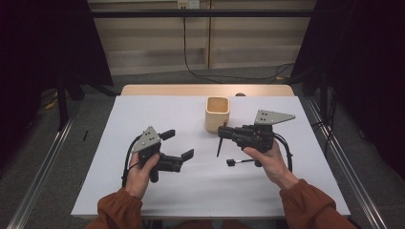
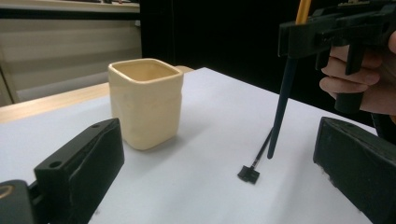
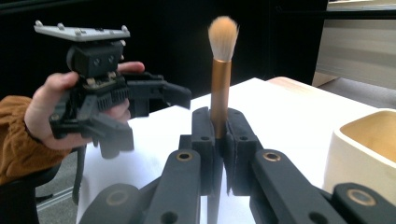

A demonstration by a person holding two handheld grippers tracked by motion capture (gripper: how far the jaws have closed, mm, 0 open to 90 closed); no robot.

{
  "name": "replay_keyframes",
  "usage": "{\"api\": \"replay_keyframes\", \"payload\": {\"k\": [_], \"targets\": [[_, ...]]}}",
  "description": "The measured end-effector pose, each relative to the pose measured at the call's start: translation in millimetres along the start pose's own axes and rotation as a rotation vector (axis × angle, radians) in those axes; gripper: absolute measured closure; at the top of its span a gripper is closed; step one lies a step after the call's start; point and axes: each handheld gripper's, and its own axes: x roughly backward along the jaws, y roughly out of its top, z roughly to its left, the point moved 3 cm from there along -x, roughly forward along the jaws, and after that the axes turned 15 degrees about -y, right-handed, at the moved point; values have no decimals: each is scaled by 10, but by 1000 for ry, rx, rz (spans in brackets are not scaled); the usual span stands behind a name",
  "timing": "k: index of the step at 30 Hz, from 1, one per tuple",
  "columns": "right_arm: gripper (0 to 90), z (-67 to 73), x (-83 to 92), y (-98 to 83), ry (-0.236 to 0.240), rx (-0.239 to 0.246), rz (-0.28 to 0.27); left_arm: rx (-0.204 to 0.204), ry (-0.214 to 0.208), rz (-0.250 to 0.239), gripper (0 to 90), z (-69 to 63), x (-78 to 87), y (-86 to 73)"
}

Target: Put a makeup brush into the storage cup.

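A makeup brush (image 3: pixel 221 88) with a pale tuft, copper ferrule and dark handle (image 2: pixel 281 107) stands upright in my right gripper (image 3: pixel 219 135), whose jaws are shut on it. In the high view this right gripper (image 1: pixel 222 131) hovers just in front of a cream square cup (image 1: pixel 218 113), with the handle tip (image 1: pixel 218 151) hanging close above the table. My left gripper (image 1: pixel 177 144) is held at the left with its jaws wide open and nothing between them. From the left gripper view, the cup (image 2: pixel 144 102) stands ahead on the left.
A thin black stick with a small square head (image 1: pixel 239 161) lies on the white tabletop (image 1: pixel 157 114) under the right hand; the same stick (image 2: pixel 249 173) lies between my left jaws' line of sight. Beyond the table are dark curtains and a cable on the floor.
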Motion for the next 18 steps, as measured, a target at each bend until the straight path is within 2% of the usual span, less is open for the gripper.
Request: {"api": "replay_keyframes", "payload": {"k": [3, 5, 7, 12, 15, 16, 18], "targets": [[839, -11, 0, -5, -7, 3, 4, -6, 6, 24, 19, -2, 91, -21], [839, -30, 1, 0, -17, 7, 3, 10, 15, 16, 14, 9, 168, -55], [839, -62, 3, 3, -26, 3, 3, -4, 41, 31, 16, 15, 269, -102], [839, -157, 3, 48, -51, -4, -6, 33, 62, -4, 14, 35, 400, -225], [839, -190, -22, 69, -61, 3, -2, 43, 80, 4, 14, 16, 421, -295], [839, -201, -28, 81, -63, 4, -4, 49, 94, -9, 14, -6, 430, -314], [839, -230, -40, 107, -68, 1, -13, 60, 88, -40, 13, -54, 453, -349]]}}
